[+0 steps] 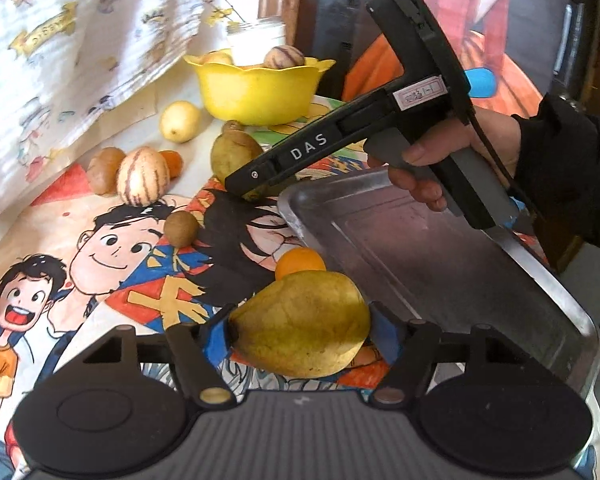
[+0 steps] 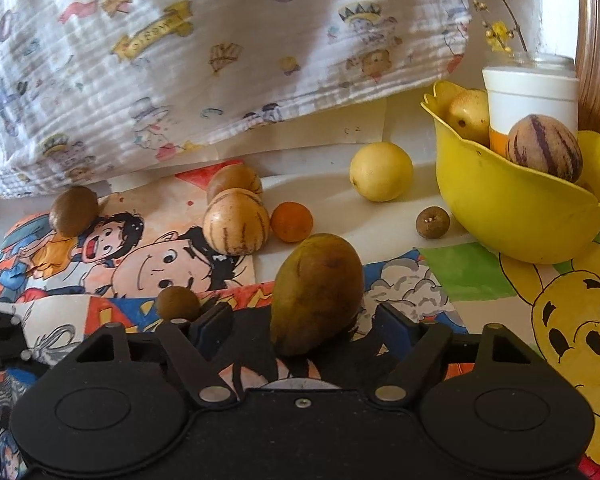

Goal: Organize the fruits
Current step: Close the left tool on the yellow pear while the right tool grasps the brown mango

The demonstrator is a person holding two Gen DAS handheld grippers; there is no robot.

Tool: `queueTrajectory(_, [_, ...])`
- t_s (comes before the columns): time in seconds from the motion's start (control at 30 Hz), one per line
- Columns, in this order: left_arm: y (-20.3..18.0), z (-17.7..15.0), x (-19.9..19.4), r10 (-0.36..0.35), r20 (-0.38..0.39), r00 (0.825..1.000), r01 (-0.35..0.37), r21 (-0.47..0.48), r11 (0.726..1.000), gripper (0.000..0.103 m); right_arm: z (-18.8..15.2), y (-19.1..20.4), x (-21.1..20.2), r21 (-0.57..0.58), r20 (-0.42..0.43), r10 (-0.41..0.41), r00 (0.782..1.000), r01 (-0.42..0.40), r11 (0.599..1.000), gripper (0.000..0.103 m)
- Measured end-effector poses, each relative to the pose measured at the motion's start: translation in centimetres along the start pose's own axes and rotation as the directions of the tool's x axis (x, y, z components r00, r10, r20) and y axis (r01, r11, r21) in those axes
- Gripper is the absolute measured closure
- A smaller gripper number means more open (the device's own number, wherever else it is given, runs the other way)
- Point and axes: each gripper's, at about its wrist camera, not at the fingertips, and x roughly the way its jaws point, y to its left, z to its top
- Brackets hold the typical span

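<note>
Only the left view shows the tray (image 1: 440,248); both grippers' fingers straddle pears, grip unclear

left wrist: low, close, angled down across table toward far edge | right wrist: likewise | shared: yellow bowl (image 1: 260,88) (image 2: 516,208), cartoon cloth (image 1: 100,248) (image 2: 140,264)

Bowl (image 2: 512,216): yellow. Pear (image 1: 300,324) at left gripper: yellow-green, brown-speckled. Second pear (image 2: 316,292): olive-brown. Melons (image 2: 236,222) on the table: cream with purple-brown stripes; the one in the bowl (image 2: 544,148) likewise. Orange (image 2: 291,222): orange. Lemon (image 2: 380,171): pale yellow. Tray (image 1: 452,264): plain grey metal. Cloth (image 2: 180,60): white, printed with cartoon figures. Table cover (image 1: 112,248): multicoloured cartoon drawings. Cup (image 2: 530,100): white, orange band.
</note>
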Motion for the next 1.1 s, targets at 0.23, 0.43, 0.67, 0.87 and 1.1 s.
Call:
queueTrajectory(0.23, [-0.1, 0.4, 0.5, 0.035, -0.026, 0.999, -0.037, -0.098, 0.994, 0.033, 0.1, -0.9, 1.6, 0.037, -0.015, 0.000, 1.000, 0.001, 0.999, 0.039])
queueTrajectory(0.43, [0.2, 0.4, 0.6, 0.029, -0.037, 0.999, -0.034, -0.121, 0.992, 0.033, 0.3, -1.3, 2.3, 0.066, -0.001, 0.015, 1.000, -0.015, 0.998, 0.047])
queueTrajectory(0.67, [0.3, 0.4, 0.7, 0.027, -0.043, 0.999, -0.033, -0.146, 0.989, 0.034, 0.4, -1.0, 2.3, 0.059, 0.010, 0.012, 1.000, -0.013, 0.998, 0.048])
queueTrajectory(0.87, [0.6, 0.1, 0.2, 0.056, -0.046, 0.997, -0.064, -0.187, 0.980, 0.034, 0.1, 0.0, 1.8, 0.033, 0.001, 0.057, 0.998, -0.057, 0.998, 0.048])
queueTrajectory(1.1, [1.9, -0.3, -1.0, 0.088, -0.054, 0.995, -0.100, -0.287, 0.953, 0.035, -0.1, 0.9, 0.9, 0.037, 0.013, 0.097, 0.995, -0.097, 0.995, 0.048])
